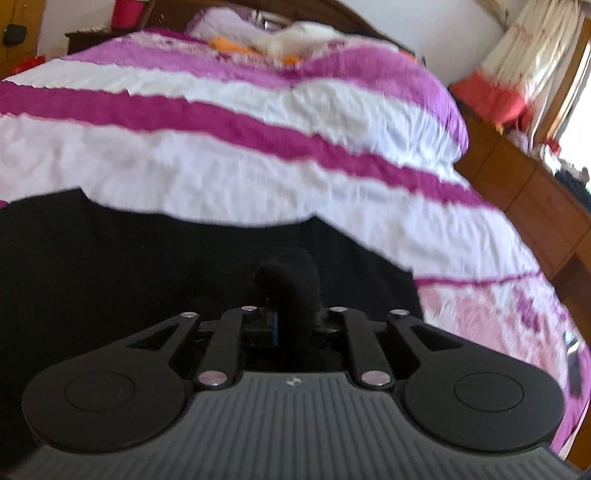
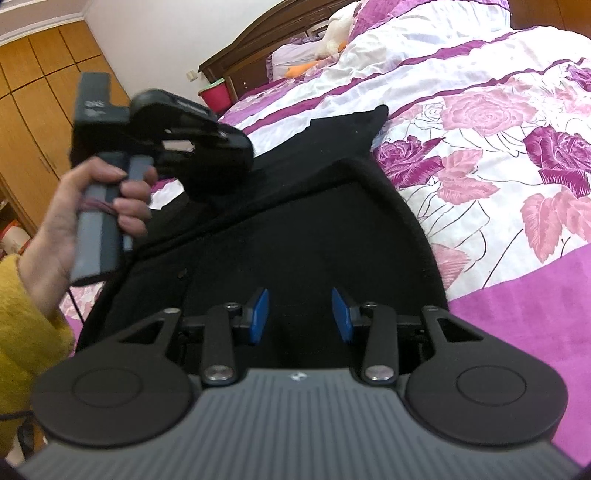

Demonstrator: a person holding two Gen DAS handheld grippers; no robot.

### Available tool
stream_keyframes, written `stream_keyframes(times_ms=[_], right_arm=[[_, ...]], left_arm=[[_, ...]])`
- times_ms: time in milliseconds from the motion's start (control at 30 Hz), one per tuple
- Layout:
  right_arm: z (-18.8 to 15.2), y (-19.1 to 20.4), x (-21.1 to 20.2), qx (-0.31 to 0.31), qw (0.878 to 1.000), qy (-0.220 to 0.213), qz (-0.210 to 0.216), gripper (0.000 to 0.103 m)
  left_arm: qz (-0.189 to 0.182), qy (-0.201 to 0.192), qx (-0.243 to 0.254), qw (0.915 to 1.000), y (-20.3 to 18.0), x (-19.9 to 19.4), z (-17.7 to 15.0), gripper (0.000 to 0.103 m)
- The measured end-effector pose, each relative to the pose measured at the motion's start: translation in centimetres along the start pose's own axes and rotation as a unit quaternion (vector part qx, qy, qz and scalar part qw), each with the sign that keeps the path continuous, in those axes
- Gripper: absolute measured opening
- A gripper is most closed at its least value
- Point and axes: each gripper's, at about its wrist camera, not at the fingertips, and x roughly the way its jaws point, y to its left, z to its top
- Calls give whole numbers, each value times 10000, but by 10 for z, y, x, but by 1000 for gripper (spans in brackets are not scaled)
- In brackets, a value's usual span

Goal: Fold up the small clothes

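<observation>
A black garment (image 1: 110, 258) lies spread on the bed. In the left wrist view a bunch of its fabric (image 1: 291, 277) stands up between the fingers of my left gripper (image 1: 295, 310), which is shut on it; only a sliver of one blue pad shows. From the right wrist view the left gripper (image 2: 210, 181) is at the garment's left side, held by a hand (image 2: 74, 206) in a yellow sleeve. My right gripper (image 2: 300, 312) hovers over the near part of the black garment (image 2: 295, 221), open, with both blue pads apart and nothing pinched between them.
The bed carries a quilt (image 1: 258, 110) with white and purple stripes and a rose print (image 2: 498, 147). A white and orange plush toy (image 2: 334, 33) lies by the pillows. A wooden headboard (image 2: 255, 37) and a wardrobe (image 2: 37, 92) are behind; curtains (image 1: 535, 55) hang at the right.
</observation>
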Motion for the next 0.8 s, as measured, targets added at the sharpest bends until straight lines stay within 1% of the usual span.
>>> stream_keyframes(times_ms=[33,67,100,133,233,300,367,467,667,733,800], right_arm=[[0,-1,0,8,10000,-6,8,40],[0,-1,0,12,10000,-10,13,40],[-1,-1,1,15,10000,-13,15,40],[-1,-1,1,18,10000,-15,13,40],[-1,-1,0,24,10000,-19,-10,40],[-1,1,0,18,10000,-15,-35,40],[0,3,-1,5,10000,-4,-67,40],[6,8,0,-67,9999,18,-110,42],[34,21,13,-137,9999,-41,-27,43],[44,25,22,-78,9999,-73,13,43],[54,26,35,73,9999,-70,116,43]], left_arm=[[33,85,70,9999,-1,1,-2,39],[65,123,133,9998,0,0,-4,44],[86,109,177,9997,0,-4,-4,54],[95,50,236,9997,0,-9,-7,60],[62,-112,412,9991,4,-28,-12,67],[89,-174,442,9988,7,-43,-12,68],[202,-207,446,9986,16,-54,-13,69],[522,-307,430,9972,38,-72,-19,69],[1076,-625,437,9913,87,-108,-33,69],[1215,-692,378,9895,103,-115,-38,71],[1265,-675,264,9893,116,-117,-40,72]])
